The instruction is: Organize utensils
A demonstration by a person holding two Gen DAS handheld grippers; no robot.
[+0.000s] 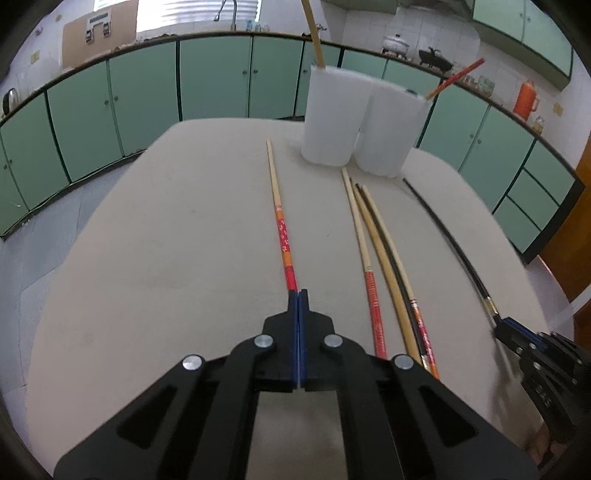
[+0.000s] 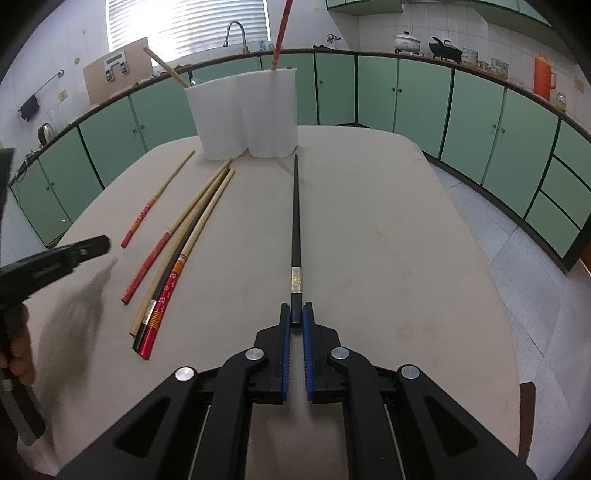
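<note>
Left tongs [image 1: 298, 295] are pinched tight on the red end of a red-and-orange chopstick [image 1: 280, 221], which lies flat on the table [image 1: 166, 240] pointing away toward the two white holders [image 1: 332, 118]. Right tongs [image 2: 295, 314] are clamped on the butt of a black chopstick [image 2: 295, 221], also flat on the table, its tip close to the holders' base.

Between the two sits a loose bundle [image 2: 177, 258]: a red-handled stick, a plain bamboo one, a dark one and a red flowery one, fanned out and touching or overlapping near the handle ends, tips just short of the holders. That pile sits just beside the left tongs' stick, on its right, but isn't touching it.

One bamboo stick [image 1: 314, 37] already leans out of the left holder and a red one [image 1: 458, 77] out of the right.

Behind everything: green cabinets [image 2: 424, 96], a tap [image 2: 236, 33], pots [image 2: 406, 42] and an orange flask [image 2: 543, 75] on the counter.
</note>
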